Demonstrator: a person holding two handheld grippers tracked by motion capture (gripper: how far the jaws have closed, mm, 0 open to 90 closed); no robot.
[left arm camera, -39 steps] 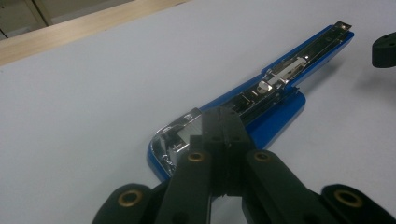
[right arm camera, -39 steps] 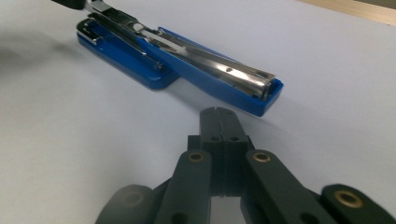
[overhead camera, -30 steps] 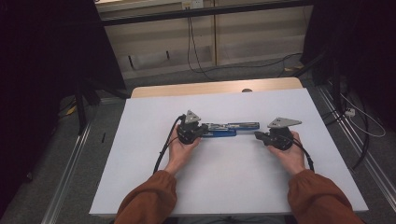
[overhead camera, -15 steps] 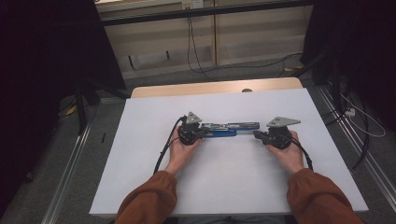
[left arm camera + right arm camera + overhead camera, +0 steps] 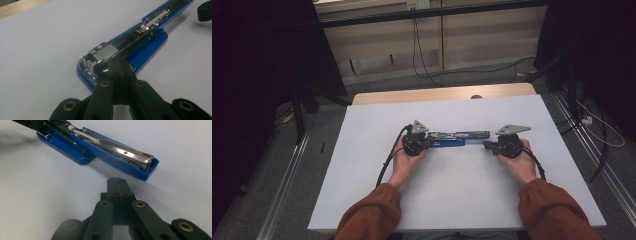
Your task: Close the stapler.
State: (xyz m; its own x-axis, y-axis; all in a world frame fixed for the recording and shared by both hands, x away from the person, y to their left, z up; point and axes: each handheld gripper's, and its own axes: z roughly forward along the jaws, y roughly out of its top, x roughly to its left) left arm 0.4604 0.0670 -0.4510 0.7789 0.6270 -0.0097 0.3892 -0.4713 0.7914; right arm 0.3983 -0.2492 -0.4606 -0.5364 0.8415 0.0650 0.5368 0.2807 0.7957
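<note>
A blue stapler (image 5: 457, 139) lies swung open flat on the white table top (image 5: 462, 200), its metal magazine facing up. In the left gripper view a strip of staples (image 5: 106, 52) sits at the stapler's (image 5: 147, 47) near end. My left gripper (image 5: 119, 61) is shut, its tips resting against that end beside the strip, nothing between the jaws. My right gripper (image 5: 117, 181) is shut too and sits on the table just short of the stapler's (image 5: 112, 152) other blue end, apart from it. In the high view the left gripper (image 5: 432, 141) and right gripper (image 5: 486, 145) face each other across the stapler.
A strip of bare wood (image 5: 442, 94) shows at the table's far edge. Cables (image 5: 422, 55) trail over the grey floor beyond, and metal rails (image 5: 287, 190) run along both sides. Dark curtains stand left and right.
</note>
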